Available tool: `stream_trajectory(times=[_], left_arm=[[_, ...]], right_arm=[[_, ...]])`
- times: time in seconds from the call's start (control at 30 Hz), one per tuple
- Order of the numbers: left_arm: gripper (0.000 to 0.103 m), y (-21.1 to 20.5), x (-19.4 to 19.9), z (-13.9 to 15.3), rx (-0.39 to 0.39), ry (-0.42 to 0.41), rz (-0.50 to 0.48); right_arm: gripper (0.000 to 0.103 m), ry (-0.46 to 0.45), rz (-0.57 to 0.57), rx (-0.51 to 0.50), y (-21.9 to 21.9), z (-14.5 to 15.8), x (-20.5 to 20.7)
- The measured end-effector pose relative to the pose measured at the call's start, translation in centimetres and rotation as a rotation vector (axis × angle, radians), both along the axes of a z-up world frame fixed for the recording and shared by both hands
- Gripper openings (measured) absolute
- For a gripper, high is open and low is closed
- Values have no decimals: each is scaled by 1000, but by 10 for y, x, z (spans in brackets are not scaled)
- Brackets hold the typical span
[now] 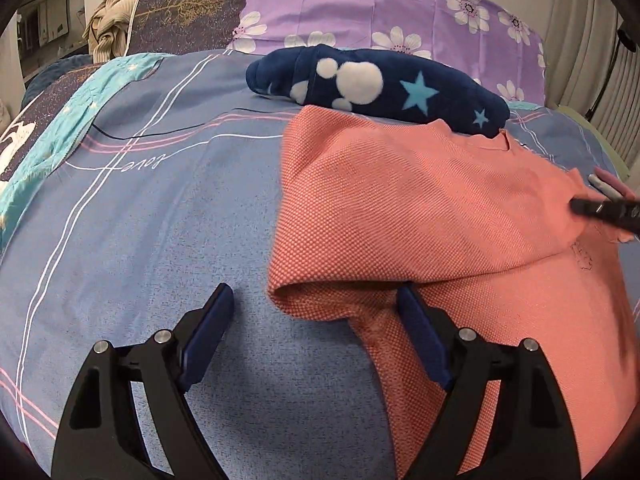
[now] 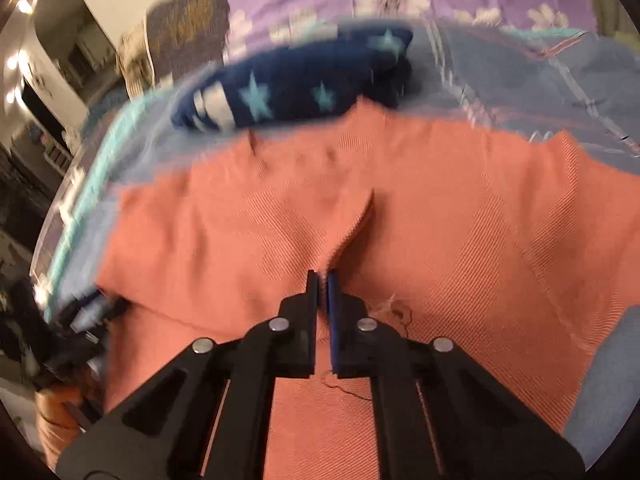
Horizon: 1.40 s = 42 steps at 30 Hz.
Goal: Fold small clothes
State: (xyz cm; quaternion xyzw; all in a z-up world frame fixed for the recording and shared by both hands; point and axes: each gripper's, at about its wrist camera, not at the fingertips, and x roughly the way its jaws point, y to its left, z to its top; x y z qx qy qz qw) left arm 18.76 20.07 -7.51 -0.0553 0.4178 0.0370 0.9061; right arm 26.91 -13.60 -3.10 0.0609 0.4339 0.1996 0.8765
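Observation:
A salmon-pink knit garment (image 1: 420, 200) lies on a blue striped bedsheet (image 1: 140, 220), with one flap folded over itself. My left gripper (image 1: 316, 300) is open just above the sheet, and the garment's folded left corner lies between its fingers. My right gripper (image 2: 323, 280) is shut on a pinched ridge of the pink garment (image 2: 460, 240). Its black tip also shows at the right edge of the left wrist view (image 1: 600, 208). The right wrist view is blurred by motion.
A folded navy fleece item with stars and white dots (image 1: 380, 84) lies just beyond the pink garment, also in the right wrist view (image 2: 300, 92). A purple flowered pillow (image 1: 380, 4) stands behind it. The bed's left edge shows (image 2: 68, 216).

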Motion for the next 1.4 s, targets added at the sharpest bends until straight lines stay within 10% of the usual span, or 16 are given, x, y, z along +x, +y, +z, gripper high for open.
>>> stream_trajectory(times=[0.13, 0.33, 0.5, 0.67, 1.1, 1.4], left_arm=[[84, -10, -11, 6, 68, -29, 0], [83, -27, -24, 10, 96, -59, -86], [50, -27, -21, 8, 71, -48, -102], [46, -24, -19, 6, 51, -44, -96], [41, -21, -14, 2, -12, -49, -127], [41, -20, -14, 1, -25, -62, -138]], right_arm=[[4, -137, -64, -15, -31, 42, -18], [6, 39, -168, -137, -81, -8, -2], [8, 95, -211, -103, -98, -33, -2], [24, 29, -153, -122, -72, -13, -6], [44, 5, 376, -227, 163, 39, 38], [44, 80, 509, -505, 304, 1, 65]])
